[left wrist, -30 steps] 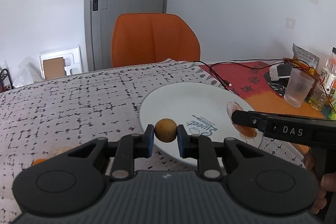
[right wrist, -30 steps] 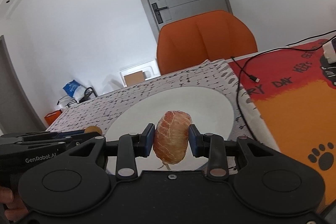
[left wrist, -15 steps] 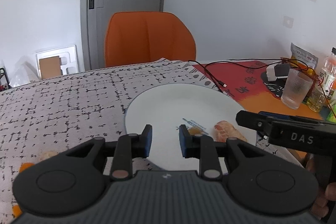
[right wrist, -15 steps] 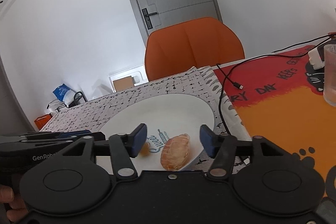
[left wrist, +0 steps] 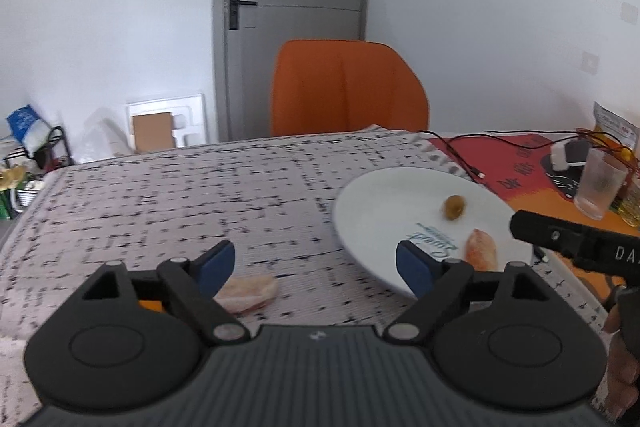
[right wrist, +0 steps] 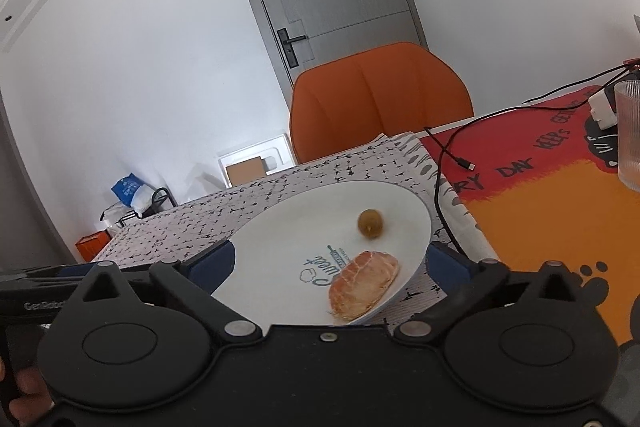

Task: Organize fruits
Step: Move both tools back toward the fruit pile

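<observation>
A white plate (left wrist: 384,203) (right wrist: 280,239) lies on the patterned cloth. On it are a small round brown fruit (left wrist: 455,207) (right wrist: 370,222) and a peeled orange segment (left wrist: 481,249) (right wrist: 363,285). My left gripper (left wrist: 316,265) is open and empty, left of the plate. Another peeled segment (left wrist: 250,291) lies on the cloth just past its left finger, with an orange bit (left wrist: 150,305) beside it. My right gripper (right wrist: 328,263) is open and empty, its jaws spread on either side of the plate's near edge.
An orange chair (left wrist: 348,91) stands behind the table. A red and orange mat (right wrist: 552,195) lies to the right with a black cable (right wrist: 452,151), a ribbed glass (left wrist: 598,189) and a white charger (right wrist: 602,109). Bags and boxes sit on the floor at left.
Both grippers opened and let go: the round fruit and the segment now lie on the plate. The left gripper swung left, off the plate. The right gripper drew back a little.
</observation>
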`<action>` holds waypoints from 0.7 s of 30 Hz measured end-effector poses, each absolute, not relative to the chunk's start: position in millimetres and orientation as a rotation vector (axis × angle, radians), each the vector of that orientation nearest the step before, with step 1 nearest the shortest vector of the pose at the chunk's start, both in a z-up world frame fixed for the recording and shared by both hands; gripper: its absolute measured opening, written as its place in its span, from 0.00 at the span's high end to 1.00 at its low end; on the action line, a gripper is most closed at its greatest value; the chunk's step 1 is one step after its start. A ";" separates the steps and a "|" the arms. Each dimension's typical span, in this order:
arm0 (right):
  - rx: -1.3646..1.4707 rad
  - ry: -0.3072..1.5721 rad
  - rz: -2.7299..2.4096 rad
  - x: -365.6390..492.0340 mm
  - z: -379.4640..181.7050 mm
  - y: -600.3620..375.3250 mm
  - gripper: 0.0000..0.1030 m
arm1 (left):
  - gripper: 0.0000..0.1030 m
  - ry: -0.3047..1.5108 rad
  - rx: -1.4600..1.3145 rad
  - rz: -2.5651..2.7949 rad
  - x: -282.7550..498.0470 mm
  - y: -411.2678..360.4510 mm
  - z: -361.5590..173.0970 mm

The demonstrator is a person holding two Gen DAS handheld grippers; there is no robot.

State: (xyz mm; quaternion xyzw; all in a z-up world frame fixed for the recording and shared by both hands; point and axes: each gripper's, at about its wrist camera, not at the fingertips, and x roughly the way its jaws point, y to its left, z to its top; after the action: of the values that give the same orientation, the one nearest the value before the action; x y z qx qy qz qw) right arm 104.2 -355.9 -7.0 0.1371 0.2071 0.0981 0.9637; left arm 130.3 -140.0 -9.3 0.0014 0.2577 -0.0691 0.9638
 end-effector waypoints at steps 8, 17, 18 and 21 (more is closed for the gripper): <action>0.243 0.416 0.222 93.7 -3.2 -340.9 0.00 | 0.12 0.515 -0.011 -0.082 107.5 -117.0 -6.8; 0.220 0.398 0.275 79.0 3.3 -325.2 0.00 | 0.12 0.494 -0.023 -0.007 75.5 -88.4 -6.1; 0.217 0.398 0.279 78.0 3.3 -323.2 0.00 | 0.12 0.492 -0.026 0.003 72.4 -85.8 -6.5; 0.208 0.400 0.290 74.5 2.9 -318.1 0.00 | 0.12 0.494 -0.026 0.013 63.4 -80.0 -8.6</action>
State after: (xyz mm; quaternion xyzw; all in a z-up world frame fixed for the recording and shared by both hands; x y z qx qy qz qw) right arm 74.5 -318.1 2.9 0.1029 0.1974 0.1434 0.9643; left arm 63.4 -80.0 -8.6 -0.0130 0.2446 0.0064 0.9695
